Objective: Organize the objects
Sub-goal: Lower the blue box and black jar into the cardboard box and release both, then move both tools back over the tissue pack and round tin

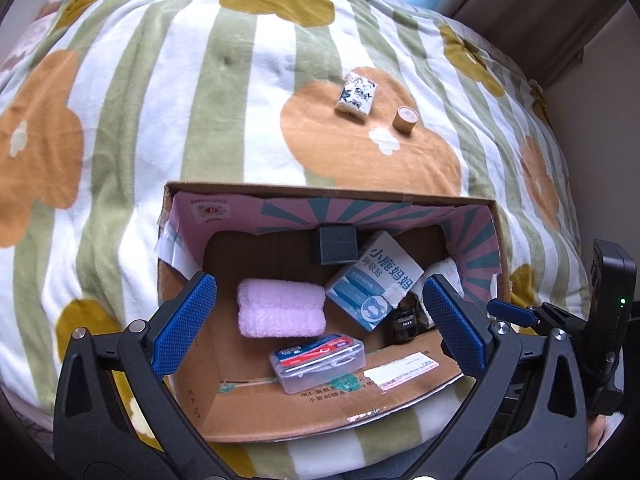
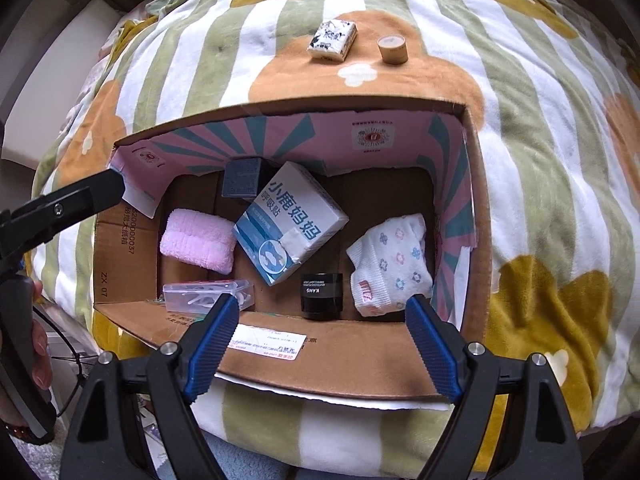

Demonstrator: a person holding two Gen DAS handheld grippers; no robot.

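An open cardboard box (image 1: 328, 412) (image 2: 320, 368) lies on a flowered blanket. Inside are a pink towel roll (image 1: 280, 308) (image 2: 198, 240), a blue-white carton (image 1: 374, 280) (image 2: 290, 222), a clear plastic case (image 1: 318, 362) (image 2: 208, 294), a dark cube (image 1: 338, 245) (image 2: 242, 178), a black jar (image 1: 402, 322) (image 2: 322, 294) and a flowered sock (image 2: 390, 266). Beyond the box lie a patterned tissue pack (image 1: 357, 97) (image 2: 333, 39) and a small tan round tin (image 1: 405, 120) (image 2: 393, 50). My left gripper (image 1: 320, 320) and my right gripper (image 2: 326, 344) are open and empty above the box's near edge.
The blanket (image 1: 200, 100) (image 2: 540, 160) covers a rounded soft surface that falls away on all sides. The left gripper's arm shows at the left of the right wrist view (image 2: 60, 208). A wall or cabinet (image 2: 52, 80) stands to the left.
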